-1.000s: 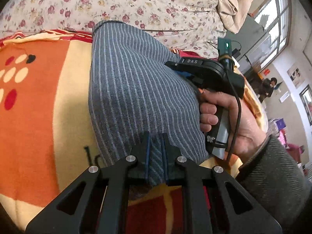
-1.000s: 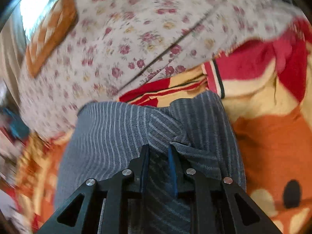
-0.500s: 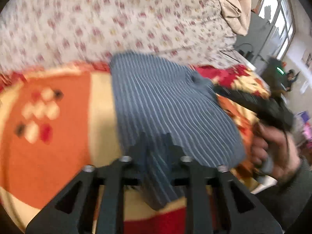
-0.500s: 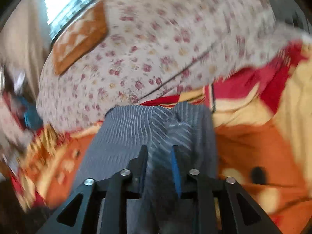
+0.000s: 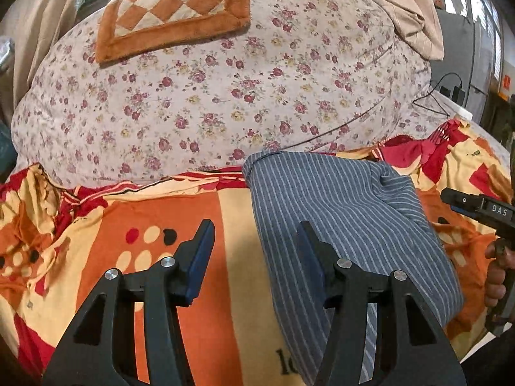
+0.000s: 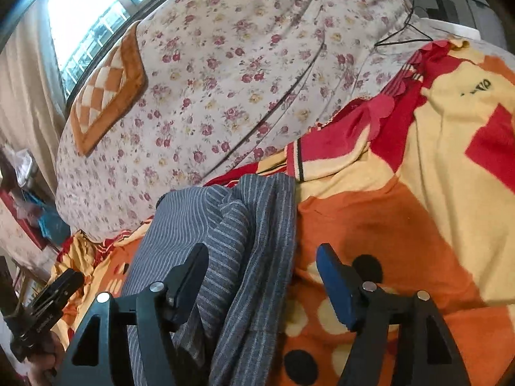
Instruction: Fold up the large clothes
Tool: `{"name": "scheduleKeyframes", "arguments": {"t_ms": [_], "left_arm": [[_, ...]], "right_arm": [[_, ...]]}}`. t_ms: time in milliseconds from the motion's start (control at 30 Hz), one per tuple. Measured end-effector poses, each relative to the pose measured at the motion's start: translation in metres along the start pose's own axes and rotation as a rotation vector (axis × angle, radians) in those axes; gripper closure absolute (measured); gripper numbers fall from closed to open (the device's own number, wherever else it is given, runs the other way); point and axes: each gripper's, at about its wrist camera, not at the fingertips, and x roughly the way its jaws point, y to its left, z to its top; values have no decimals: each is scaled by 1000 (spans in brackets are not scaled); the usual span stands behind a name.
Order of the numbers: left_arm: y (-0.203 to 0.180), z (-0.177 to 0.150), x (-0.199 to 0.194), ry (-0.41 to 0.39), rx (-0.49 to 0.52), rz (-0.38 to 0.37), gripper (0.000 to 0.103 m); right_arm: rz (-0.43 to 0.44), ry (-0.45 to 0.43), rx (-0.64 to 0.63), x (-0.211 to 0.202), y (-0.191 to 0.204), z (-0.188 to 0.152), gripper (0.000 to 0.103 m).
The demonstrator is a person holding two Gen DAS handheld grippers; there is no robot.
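Here the striped grey garment lies folded on the orange blanket, released, as the left gripper and right gripper jaws are opening with nothing clamped; next, judged, regrasp an edge for another fold.

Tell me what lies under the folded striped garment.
The striped garment lies on the orange, yellow and red blanket, which shows around it on both sides. Whatever is beneath the blanket or tucked inside the folds is covered.
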Motion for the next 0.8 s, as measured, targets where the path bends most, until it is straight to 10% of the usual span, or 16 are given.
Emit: {"name": "scheduleKeyframes", "arguments": {"t_ms": [367,600,800], "left_arm": [[2,7,51,75,-3,-25,50],[35,-4,94,231,-277,-386,50],[22,-17,111,357,-327,-509,18]], "right_arm": [[67,12,56,8,-1,8,32],[121,63,107,17,-11,5,25],[159,141,173,39,-15,-2,20]]}}
